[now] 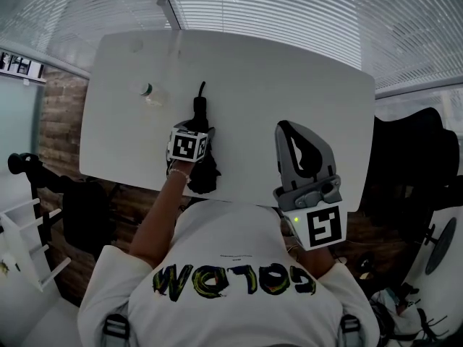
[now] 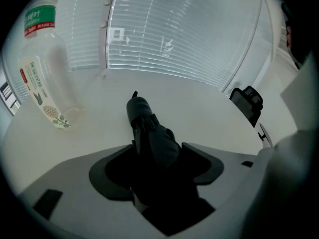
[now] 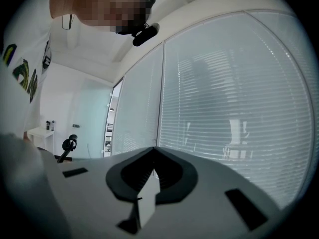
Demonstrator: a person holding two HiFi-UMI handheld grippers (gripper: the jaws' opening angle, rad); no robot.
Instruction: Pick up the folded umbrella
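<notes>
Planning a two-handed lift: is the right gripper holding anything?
No, the right gripper shows its jaws shut together, nothing between them.

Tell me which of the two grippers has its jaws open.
The left gripper: its jaws stand apart astride the black folded umbrella, while the right gripper has its jaws together, empty.

obstacle: bottle (image 1: 154, 95) just left of umbrella (image 1: 199, 110) | free: table (image 1: 289, 85) right side

On the table (image 1: 289, 78) the folded umbrella (image 2: 149, 133) lies between the jaws of the left tool (image 2: 155, 156), a bottle (image 1: 151, 92) to its left.
</notes>
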